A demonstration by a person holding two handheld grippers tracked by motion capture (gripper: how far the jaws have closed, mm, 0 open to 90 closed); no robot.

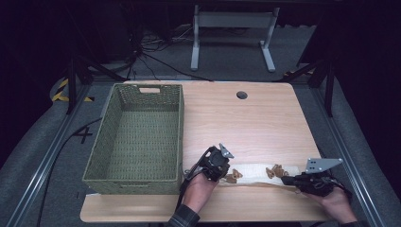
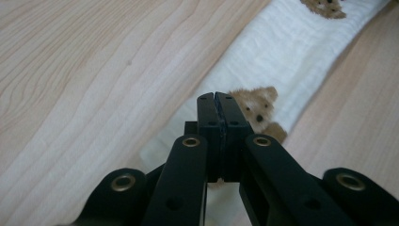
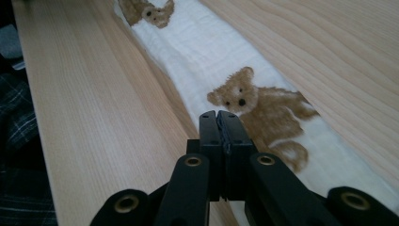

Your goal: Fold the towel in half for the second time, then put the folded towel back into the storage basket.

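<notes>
Two black handheld grippers, a plaid cuff at the wrist

The left gripper [image 1: 230,171] and right gripper [image 1: 285,179] are matte black, each with two flat jaws on chunky link arms set with brass-ringed pivot holes. A grey three-cornered plate tops each one, dotted with small holes, and a dark cable trails from the left. The person's left sleeve [image 1: 185,218] is dark plaid.
</notes>
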